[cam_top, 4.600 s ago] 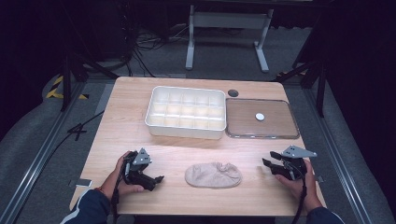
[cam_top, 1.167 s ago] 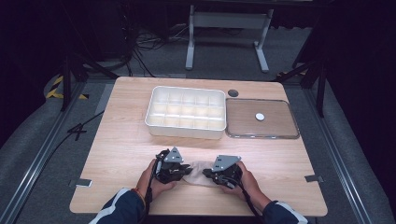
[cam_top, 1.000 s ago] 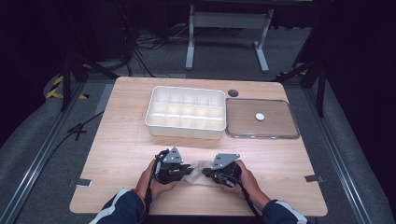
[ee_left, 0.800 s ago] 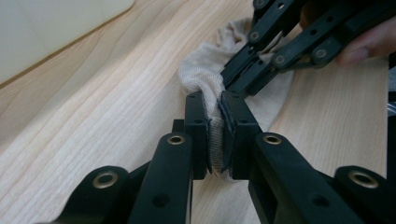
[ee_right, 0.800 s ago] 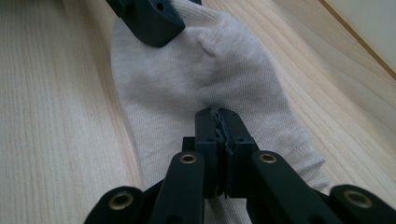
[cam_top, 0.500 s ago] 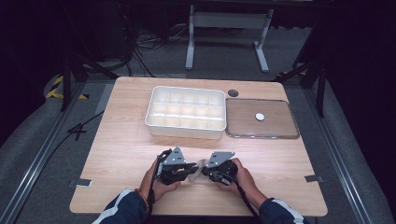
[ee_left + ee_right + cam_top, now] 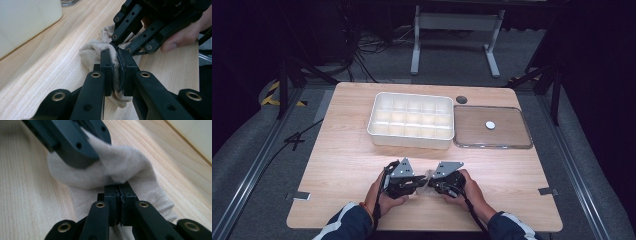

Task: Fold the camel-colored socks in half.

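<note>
A beige sock (image 7: 93, 52) lies bunched on the wooden table (image 7: 347, 160) near its front edge. My left gripper (image 7: 117, 60) is shut on a fold of the sock, with the fabric pinched between its pads. My right gripper (image 7: 120, 191) is shut on another part of the sock (image 7: 117, 167), which spreads beneath its jaws. In the high view the left gripper (image 7: 418, 182) and the right gripper (image 7: 433, 184) meet tip to tip over the sock (image 7: 426, 179), which they mostly hide. Each gripper view shows the other gripper close ahead.
A white compartment tray (image 7: 411, 120) stands at the middle back of the table. To its right lies a clear flat lid (image 7: 492, 127) with a small white disc (image 7: 490, 125). A dark round hole (image 7: 461, 99) sits behind them. Bare wood lies left and right of the hands.
Both hands came in from the sides and closed on the sock, which lay flat before. Over the last second the two grippers have drawn slightly closer, bunching the sock between them.
</note>
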`<state>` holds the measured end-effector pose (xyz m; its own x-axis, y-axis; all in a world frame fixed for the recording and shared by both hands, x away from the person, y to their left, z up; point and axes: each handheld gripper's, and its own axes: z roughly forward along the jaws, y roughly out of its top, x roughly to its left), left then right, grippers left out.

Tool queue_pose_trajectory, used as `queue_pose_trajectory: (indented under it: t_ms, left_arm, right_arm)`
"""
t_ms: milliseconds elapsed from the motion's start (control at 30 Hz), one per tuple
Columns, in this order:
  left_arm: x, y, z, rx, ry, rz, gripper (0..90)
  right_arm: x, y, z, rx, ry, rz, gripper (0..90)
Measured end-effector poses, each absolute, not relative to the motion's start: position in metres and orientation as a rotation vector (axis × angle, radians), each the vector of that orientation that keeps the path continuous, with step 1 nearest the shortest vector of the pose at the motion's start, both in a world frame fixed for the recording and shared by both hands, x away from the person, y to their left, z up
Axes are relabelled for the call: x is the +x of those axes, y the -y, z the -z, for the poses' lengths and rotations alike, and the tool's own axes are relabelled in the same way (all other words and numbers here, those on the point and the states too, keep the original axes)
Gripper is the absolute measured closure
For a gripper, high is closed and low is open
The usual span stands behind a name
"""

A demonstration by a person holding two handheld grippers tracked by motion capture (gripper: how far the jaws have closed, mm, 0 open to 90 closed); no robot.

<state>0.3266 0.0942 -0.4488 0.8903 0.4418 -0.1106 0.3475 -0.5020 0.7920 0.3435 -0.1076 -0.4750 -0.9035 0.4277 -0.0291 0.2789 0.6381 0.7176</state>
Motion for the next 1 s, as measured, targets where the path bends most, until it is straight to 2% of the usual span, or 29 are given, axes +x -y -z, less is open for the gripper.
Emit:
queue_pose_trajectory:
  t_ms: [67,167,267,433,667,1000]
  left_arm:
    - [0.327,-0.095,0.449,2.149,-0.569,-0.133,83.0]
    - [0.329,-0.098,0.45,2.137,-0.597,-0.129,83.0]
    - [0.329,-0.1,0.449,2.139,-0.598,-0.135,83.0]
    - [0.33,-0.1,0.449,2.145,-0.6,-0.133,82.9]
    - [0.331,-0.096,0.448,2.151,-0.609,-0.154,82.8]
    - [0.336,-0.075,0.448,2.152,-0.615,-0.175,83.0]
  right_arm:
    - [0.343,0.107,0.475,0.581,-2.659,-1.12,84.5]
    - [0.345,0.11,0.475,0.604,-2.651,-1.144,74.1]
    - [0.346,0.119,0.469,0.59,-2.648,-1.162,69.8]
    - [0.344,0.153,0.451,0.613,-2.593,-1.2,63.8]
    - [0.354,0.193,0.458,0.77,-2.57,-1.163,62.2]
    - [0.356,0.19,0.474,0.744,-2.624,-1.105,64.5]
